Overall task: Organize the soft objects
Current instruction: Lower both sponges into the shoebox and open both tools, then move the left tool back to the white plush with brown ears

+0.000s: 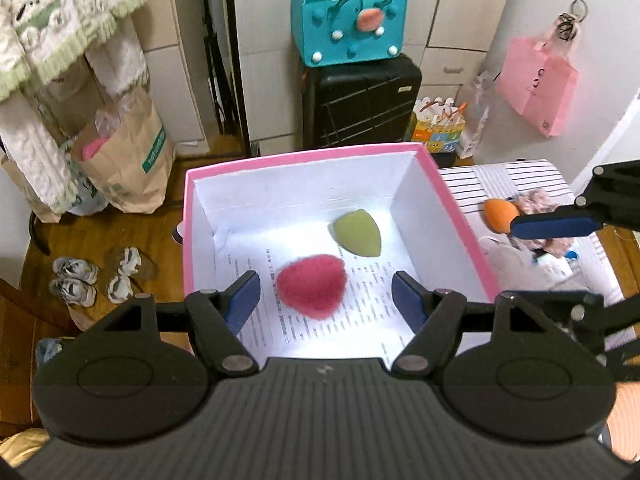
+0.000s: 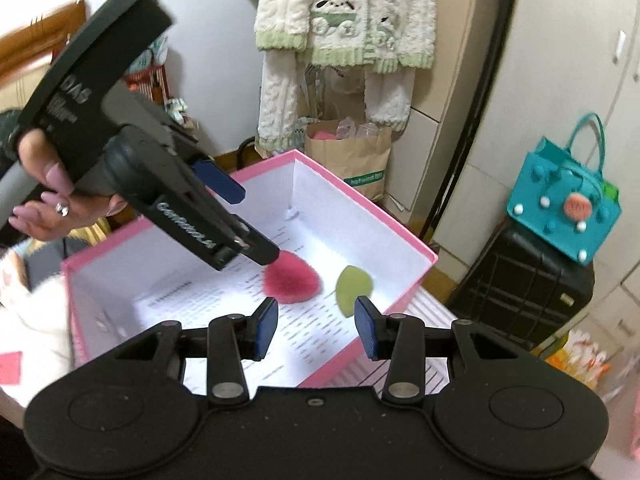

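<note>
A pink-rimmed white box (image 1: pixel 304 151) (image 2: pixel 404 300) stands on a striped cloth. A fuzzy pink heart (image 1: pixel 312 286) (image 2: pixel 294 284) and a green teardrop sponge (image 1: pixel 358 234) (image 2: pixel 352 288) lie on printed paper inside it. My left gripper (image 1: pixel 326 300) (image 2: pixel 244 220) hangs open above the heart, not touching it. A hand holds it in the right wrist view. My right gripper (image 2: pixel 317 328) is open and empty over the box's near edge. One of its blue pads (image 1: pixel 556 226) shows at the right. An orange sponge (image 1: pixel 498 216) lies outside the box.
A crumpled pinkish cloth item (image 1: pixel 540 208) lies beside the orange sponge. Behind the box stand a black suitcase (image 1: pixel 360 104) with a teal felt bag (image 1: pixel 348 28) on top and a brown paper bag (image 1: pixel 128 152). Shoes (image 1: pixel 76 280) lie on the wooden floor.
</note>
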A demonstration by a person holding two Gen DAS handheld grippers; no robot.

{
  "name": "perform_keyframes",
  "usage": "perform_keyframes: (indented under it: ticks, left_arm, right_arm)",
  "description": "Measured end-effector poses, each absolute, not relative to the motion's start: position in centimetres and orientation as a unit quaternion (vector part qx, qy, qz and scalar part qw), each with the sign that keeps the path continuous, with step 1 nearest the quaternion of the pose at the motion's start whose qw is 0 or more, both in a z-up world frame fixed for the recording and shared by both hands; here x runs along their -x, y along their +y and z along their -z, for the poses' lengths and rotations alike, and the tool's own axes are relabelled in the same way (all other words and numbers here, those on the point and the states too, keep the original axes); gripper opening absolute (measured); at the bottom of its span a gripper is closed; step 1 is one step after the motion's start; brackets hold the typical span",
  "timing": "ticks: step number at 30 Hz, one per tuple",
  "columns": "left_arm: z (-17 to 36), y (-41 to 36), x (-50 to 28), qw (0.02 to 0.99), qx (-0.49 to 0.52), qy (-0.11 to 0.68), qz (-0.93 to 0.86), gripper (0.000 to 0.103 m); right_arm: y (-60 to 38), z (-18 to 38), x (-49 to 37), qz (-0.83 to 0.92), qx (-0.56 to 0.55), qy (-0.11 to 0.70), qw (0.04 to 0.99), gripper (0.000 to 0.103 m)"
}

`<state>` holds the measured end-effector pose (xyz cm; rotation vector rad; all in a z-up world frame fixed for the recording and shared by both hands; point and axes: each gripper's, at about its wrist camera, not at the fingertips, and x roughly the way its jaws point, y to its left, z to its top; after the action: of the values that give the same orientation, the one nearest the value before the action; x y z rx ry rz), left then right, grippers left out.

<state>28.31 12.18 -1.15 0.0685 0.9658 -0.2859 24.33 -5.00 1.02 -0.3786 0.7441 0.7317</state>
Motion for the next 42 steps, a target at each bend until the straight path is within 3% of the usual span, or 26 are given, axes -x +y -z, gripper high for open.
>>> perform_keyframes:
  ticks: [19, 42]
  left_arm:
    - [-5.3, 8.8, -14.7, 0.884, -0.092, 0.419, 0.188, 0.085]
    - [-3.4, 2.9, -5.8, 0.860, -0.172, 0.428, 0.218, 0.091]
  right_arm:
    - [-10.4, -5.4, -13.9, -0.348, 0.139, 0.341, 0.862, 0.054]
    - [-16.4, -3.3, -5.1, -0.338, 0.113, 0.347, 0.867, 0.063]
